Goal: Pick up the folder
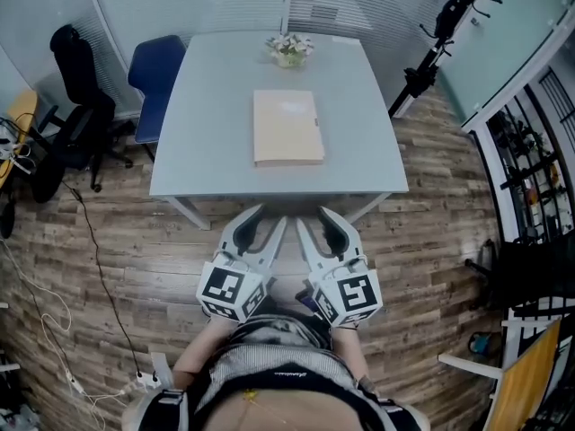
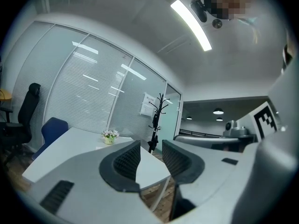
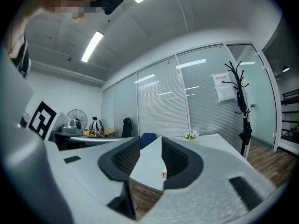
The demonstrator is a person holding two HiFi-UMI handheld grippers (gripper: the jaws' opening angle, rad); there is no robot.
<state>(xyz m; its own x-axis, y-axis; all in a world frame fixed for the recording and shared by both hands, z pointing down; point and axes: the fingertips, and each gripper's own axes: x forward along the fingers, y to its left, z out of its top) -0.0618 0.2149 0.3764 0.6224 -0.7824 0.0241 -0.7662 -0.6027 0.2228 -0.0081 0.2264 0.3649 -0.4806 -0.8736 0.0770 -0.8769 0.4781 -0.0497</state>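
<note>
A beige folder [image 1: 287, 127] lies flat in the middle of the pale grey table [image 1: 207, 124]. Both grippers are held level in front of the table's near edge, short of it and over the wooden floor. My left gripper [image 1: 272, 214] is open with nothing between its jaws; in the left gripper view [image 2: 151, 154] only the table's corner shows through the gap. My right gripper [image 1: 312, 217] is open too and holds nothing; the right gripper view [image 3: 150, 149] shows the table edge between its jaws. Neither gripper touches the folder.
A small pot of flowers [image 1: 289, 49] stands at the table's far edge behind the folder. A blue chair [image 1: 157, 74] and a black office chair [image 1: 76, 88] stand to the left. A black coat rack [image 1: 440, 25] stands at the far right. Cables [image 1: 54, 321] lie on the floor at left.
</note>
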